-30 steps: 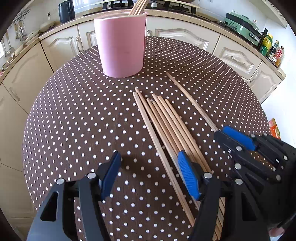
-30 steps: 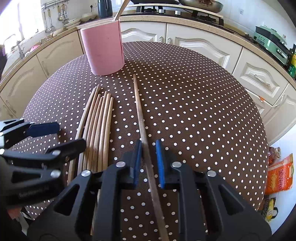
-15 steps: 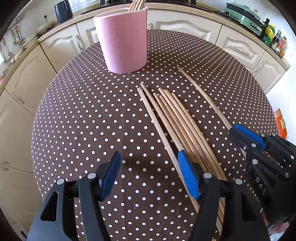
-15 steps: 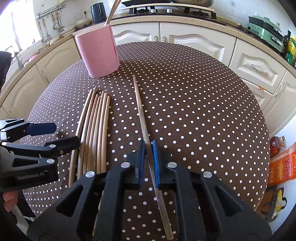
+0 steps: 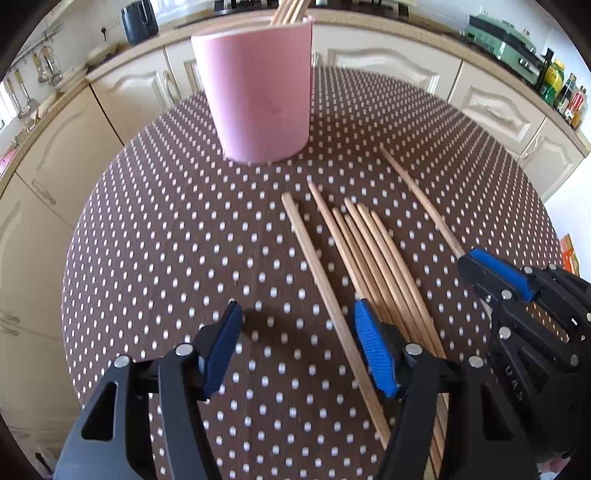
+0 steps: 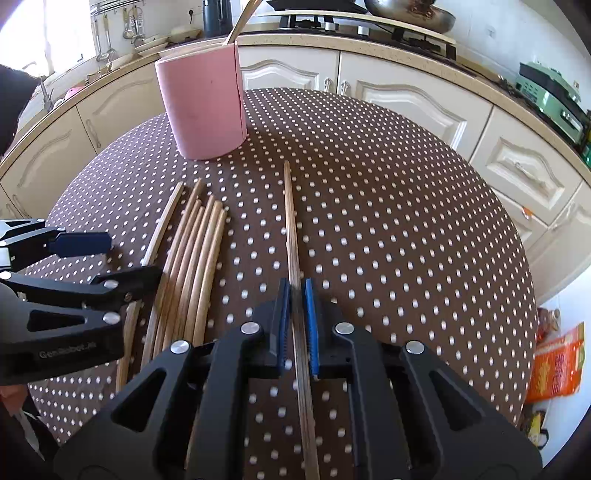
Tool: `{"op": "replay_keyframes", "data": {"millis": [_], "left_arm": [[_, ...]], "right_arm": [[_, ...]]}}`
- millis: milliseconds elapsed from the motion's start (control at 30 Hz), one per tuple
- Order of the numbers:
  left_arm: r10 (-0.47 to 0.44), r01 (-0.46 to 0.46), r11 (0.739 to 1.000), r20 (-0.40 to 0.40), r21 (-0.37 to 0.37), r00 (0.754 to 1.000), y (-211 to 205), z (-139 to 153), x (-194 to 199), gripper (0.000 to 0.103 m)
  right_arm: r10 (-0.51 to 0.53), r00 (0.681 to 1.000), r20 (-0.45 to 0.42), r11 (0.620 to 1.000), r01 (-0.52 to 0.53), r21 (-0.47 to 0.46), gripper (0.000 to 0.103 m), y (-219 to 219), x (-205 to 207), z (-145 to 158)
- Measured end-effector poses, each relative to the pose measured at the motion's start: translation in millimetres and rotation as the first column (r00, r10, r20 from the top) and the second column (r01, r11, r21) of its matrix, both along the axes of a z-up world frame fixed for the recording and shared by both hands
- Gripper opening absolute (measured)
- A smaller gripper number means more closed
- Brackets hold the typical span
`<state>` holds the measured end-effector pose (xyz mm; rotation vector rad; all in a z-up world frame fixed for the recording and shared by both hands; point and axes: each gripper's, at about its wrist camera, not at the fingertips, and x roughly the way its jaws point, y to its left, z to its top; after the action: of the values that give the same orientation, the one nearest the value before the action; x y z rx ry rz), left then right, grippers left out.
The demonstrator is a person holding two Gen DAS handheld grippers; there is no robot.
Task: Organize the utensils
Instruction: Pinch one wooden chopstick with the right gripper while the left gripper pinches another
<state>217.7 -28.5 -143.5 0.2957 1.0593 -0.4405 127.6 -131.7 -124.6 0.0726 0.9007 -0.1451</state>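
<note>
A pink cup (image 5: 258,92) (image 6: 203,110) stands at the far side of the round dotted table (image 5: 147,221) with a few chopsticks (image 5: 288,11) inside. Several wooden chopsticks (image 5: 376,258) (image 6: 192,258) lie bundled on the cloth. One separate chopstick (image 5: 317,277) (image 6: 162,229) lies between the jaws of my left gripper (image 5: 297,310) (image 6: 129,256), close to the right pad; the jaws are closing and neither pad presses on it. My right gripper (image 6: 295,286) (image 5: 476,262) is shut on a single chopstick (image 6: 290,221) (image 5: 417,195) that points toward the cup.
Cream kitchen cabinets (image 6: 406,99) and a counter curve around the table's far side, with a kettle (image 5: 138,18), a stove (image 6: 362,18) and a green appliance (image 5: 498,40). An orange bag (image 6: 557,362) lies on the floor beyond the table's right edge.
My left gripper has moved forward toward the cup, and one chopstick now lies apart from the bundle between its jaws. My right gripper has shut on the single chopstick.
</note>
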Motion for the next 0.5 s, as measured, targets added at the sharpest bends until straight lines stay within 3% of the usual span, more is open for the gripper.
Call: {"op": "replay_keyframes", "data": {"millis": [67, 100, 167, 300, 500], "left_arm": [[-0.001, 0.001, 1.0, 0.026, -0.014, 1.0, -3.2, 0.9, 4.1, 0.048], [-0.006, 0.007, 1.0, 0.04, -0.025, 0.999, -5.4, 1.8, 5.4, 0.028], [-0.024, 0.026, 0.999, 0.071, -0.02, 0.997, -13.7, 1.7, 6.3, 0.013], [-0.032, 0.035, 0.999, 0.074, -0.035, 0.997, -19.8, 3.0, 12.0, 0.008], [-0.067, 0.072, 0.994, 0.065, -0.085, 0.996, -4.9, 6.6, 5.0, 0.007]], "right_arm": [[-0.002, 1.0, 0.008, 1.0, 0.002, -0.004, 0.01, 1.0, 0.6, -0.6], [-0.006, 1.0, 0.015, 1.0, 0.006, -0.004, 0.009, 0.8, -0.5, -1.2], [-0.019, 1.0, 0.02, 1.0, 0.019, 0.004, 0.009, 0.7, -2.5, -1.6], [-0.045, 0.999, 0.027, 0.997, 0.044, 0.058, 0.007, -3.0, -10.6, -1.3], [-0.098, 0.994, 0.05, 0.972, 0.085, 0.22, 0.007, -20.5, -30.3, 3.6]]}}
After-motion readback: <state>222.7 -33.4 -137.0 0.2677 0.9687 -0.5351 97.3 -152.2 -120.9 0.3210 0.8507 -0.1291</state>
